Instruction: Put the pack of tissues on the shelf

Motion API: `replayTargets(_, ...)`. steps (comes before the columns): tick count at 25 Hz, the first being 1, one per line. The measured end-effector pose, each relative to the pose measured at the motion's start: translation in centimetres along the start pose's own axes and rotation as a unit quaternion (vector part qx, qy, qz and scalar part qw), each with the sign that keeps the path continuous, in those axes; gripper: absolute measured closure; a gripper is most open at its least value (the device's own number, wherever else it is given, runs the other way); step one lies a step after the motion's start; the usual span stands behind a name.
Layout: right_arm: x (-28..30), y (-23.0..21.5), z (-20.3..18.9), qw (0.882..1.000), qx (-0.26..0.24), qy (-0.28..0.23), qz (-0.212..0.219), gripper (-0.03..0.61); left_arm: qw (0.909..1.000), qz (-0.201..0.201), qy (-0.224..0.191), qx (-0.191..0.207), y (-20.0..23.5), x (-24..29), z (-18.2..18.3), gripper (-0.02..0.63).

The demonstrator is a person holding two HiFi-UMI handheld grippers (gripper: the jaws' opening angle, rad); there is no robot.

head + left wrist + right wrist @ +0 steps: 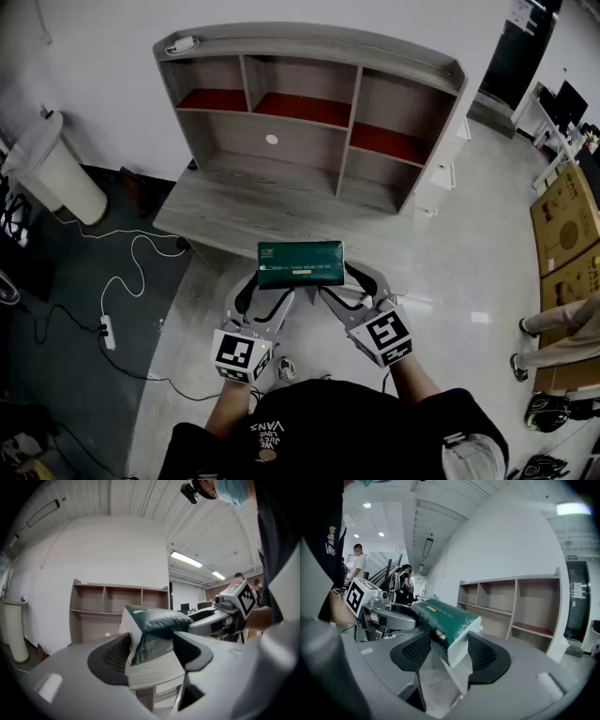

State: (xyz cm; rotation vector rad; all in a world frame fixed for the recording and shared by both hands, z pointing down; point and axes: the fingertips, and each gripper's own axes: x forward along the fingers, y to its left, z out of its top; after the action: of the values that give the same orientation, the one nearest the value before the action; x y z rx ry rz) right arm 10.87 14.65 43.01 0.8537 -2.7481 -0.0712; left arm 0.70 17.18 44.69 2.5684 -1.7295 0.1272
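Observation:
The pack of tissues [300, 263] is dark green with white ends and hangs level in the air just before the front edge of the wooden shelf unit [309, 103]. My left gripper [265, 292] is shut on its left end and my right gripper [352, 286] on its right end. In the left gripper view the pack [154, 625] sits pinched between the pads of the left gripper [152, 651], with the shelf [117, 602] behind it. In the right gripper view the pack's white end [457, 641] is pressed between the pads of the right gripper [447, 653].
The shelf's cubbies stand over a grey desk surface [253, 202]. A white bin [52, 169] stands at the left, and a power strip [108, 330] with its cable lies on the floor. Cardboard boxes [567, 220] and a person's legs [562, 328] are at the right.

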Motion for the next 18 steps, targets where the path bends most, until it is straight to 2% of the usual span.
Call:
replayTargets(6,2.1,-0.1,0.9,1.000,-0.003,-0.003,-0.009,0.321,0.9999,-0.008,-0.006,-0.002,2.4,0.7,0.2,0.294)
replayTargets(18,5.9,0.4,2.1,0.998,0.016,-0.017,-0.050,0.319,0.9986,-0.052,-0.008,0.006,7.0,1.8,0.3,0.295)
